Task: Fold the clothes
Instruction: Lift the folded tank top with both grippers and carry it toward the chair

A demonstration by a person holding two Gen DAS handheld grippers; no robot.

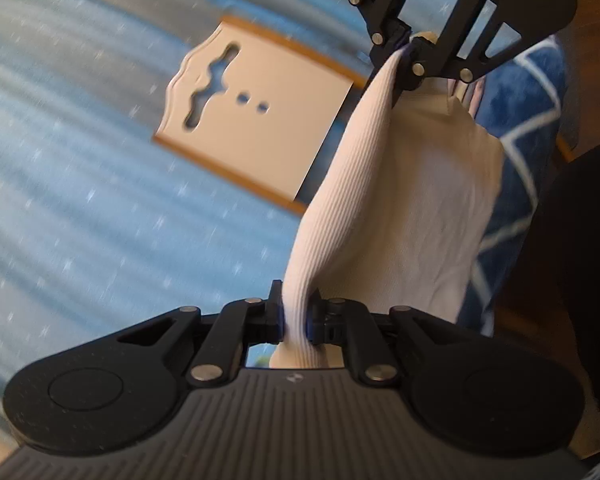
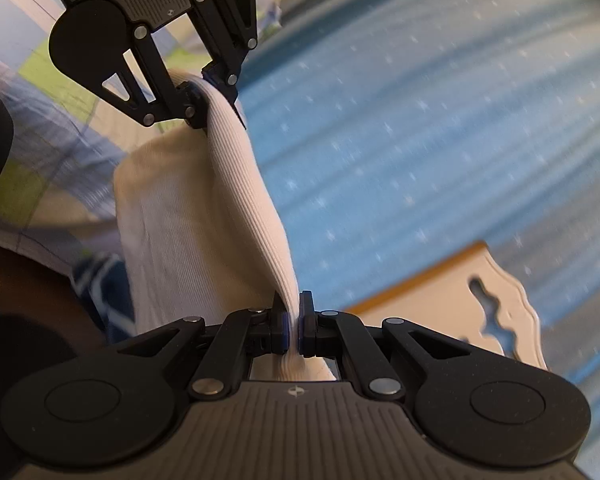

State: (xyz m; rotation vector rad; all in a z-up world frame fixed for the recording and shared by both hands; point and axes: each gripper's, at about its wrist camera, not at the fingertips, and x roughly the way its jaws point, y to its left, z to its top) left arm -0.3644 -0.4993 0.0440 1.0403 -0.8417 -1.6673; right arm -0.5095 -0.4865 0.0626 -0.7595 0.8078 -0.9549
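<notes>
A white ribbed garment (image 1: 399, 184) hangs stretched between both grippers above a blue speckled cloth. My left gripper (image 1: 296, 320) is shut on one end of its ribbed edge. The right gripper (image 1: 405, 46) shows at the top of the left wrist view, pinching the other end. In the right wrist view my right gripper (image 2: 294, 330) is shut on the white garment (image 2: 204, 208), and the left gripper (image 2: 204, 94) clamps the far end at upper left. The rest of the garment sags below the taut edge.
A cream board with a wooden rim and cut-out holes (image 1: 256, 112) lies on the blue speckled cloth (image 1: 80, 184); the same board (image 2: 471, 300) sits at lower right in the right wrist view. A dark blue patterned fabric (image 1: 527, 120) and a checked fabric (image 2: 40, 80) lie behind the garment.
</notes>
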